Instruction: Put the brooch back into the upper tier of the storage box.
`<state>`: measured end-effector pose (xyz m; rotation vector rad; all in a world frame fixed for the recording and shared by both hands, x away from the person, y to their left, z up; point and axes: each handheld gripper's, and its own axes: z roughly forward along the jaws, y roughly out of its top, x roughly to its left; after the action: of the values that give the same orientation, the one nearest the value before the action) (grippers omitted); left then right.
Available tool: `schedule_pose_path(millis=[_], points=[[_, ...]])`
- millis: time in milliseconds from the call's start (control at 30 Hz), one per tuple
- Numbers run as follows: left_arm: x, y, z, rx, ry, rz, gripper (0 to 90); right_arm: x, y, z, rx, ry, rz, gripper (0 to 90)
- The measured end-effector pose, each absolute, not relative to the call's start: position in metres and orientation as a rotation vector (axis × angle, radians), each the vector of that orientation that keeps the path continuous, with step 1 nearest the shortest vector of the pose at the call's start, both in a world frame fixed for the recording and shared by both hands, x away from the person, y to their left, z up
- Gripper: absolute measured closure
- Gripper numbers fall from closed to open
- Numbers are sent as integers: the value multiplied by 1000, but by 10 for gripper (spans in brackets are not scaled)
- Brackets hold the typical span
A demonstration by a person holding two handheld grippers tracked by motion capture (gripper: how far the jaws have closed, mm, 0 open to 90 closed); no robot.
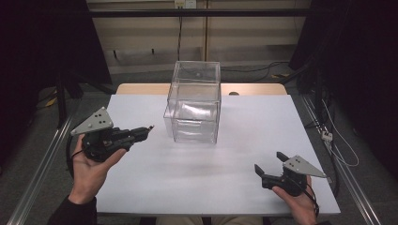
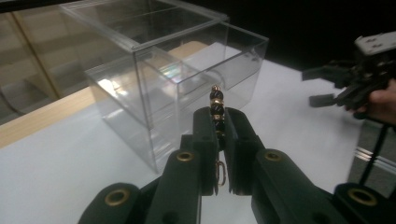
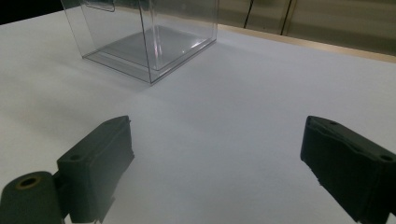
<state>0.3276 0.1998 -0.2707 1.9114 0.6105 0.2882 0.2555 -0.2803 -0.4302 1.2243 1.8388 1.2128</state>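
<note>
I am pinching a beaded bracelet [image 2: 216, 103] in my left tool [image 2: 218, 122]; my right tool [image 3: 215, 163] is gaping empty. That thin grip is risking a slip before reaching the clear box [image 1: 193, 101].

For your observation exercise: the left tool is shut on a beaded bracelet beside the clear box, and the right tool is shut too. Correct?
Not quite. The left tool does clamp the beaded bracelet beside the clear box, but the right tool is open; the right gripper view shows its jaws wide apart.
</note>
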Motion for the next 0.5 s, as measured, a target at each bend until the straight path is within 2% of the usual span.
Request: schedule_pose_path(millis=[500], points=[[334, 181, -252, 1896, 565, 307, 841, 255, -281, -430, 1228, 1837, 1214, 87]])
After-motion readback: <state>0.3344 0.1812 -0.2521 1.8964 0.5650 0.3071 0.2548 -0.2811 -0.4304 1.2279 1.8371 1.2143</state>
